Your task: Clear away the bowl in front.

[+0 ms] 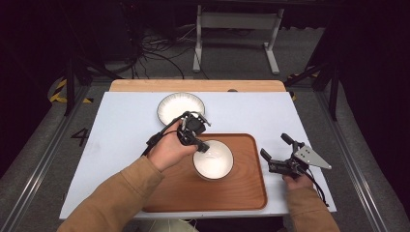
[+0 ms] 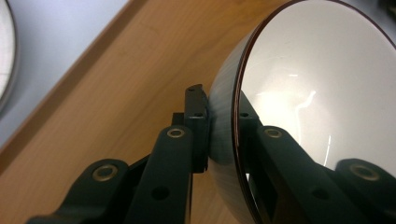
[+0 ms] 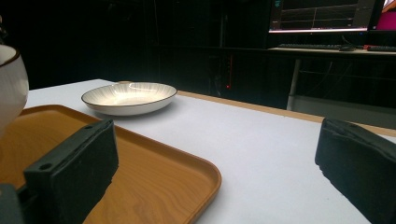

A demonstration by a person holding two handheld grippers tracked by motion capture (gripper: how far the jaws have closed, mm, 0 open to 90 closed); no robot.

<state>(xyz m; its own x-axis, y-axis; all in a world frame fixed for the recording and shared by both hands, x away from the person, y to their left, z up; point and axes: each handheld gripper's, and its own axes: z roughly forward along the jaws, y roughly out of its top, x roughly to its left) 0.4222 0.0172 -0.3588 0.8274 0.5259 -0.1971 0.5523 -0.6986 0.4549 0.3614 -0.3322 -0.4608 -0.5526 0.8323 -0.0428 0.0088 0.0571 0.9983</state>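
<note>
- My left gripper (image 1: 199, 145) pinches the rim of the white glazed ceramic bowl with a thin dark edge (image 1: 213, 159); in the left gripper view one jaw presses the ribbed grey outer wall and the other sits inside the bowl (image 2: 317, 84).
- The bowl is over the brown wooden tray with rounded corners (image 1: 246, 191), near its middle; whether its foot touches the tray I cannot tell.
- I judge the bowl stiff, fairly heavy for a one-sided rim grip, and fragile: the glaze looks slick, so it could pivot or slip between the pads if I swing it.
- The rim is the sensible hold, with the pads square across the wall as they are now; a low, slow set-down seems safest.
- My right gripper (image 1: 279, 152) rests with its jaws spread wide and nothing between them, just beside the tray's right edge on the white table (image 1: 121, 125).
- A second dish, a shallow white ribbed plate with a dark rim (image 1: 181, 107), sits on the table beyond the tray, well apart from the bowl.
</note>
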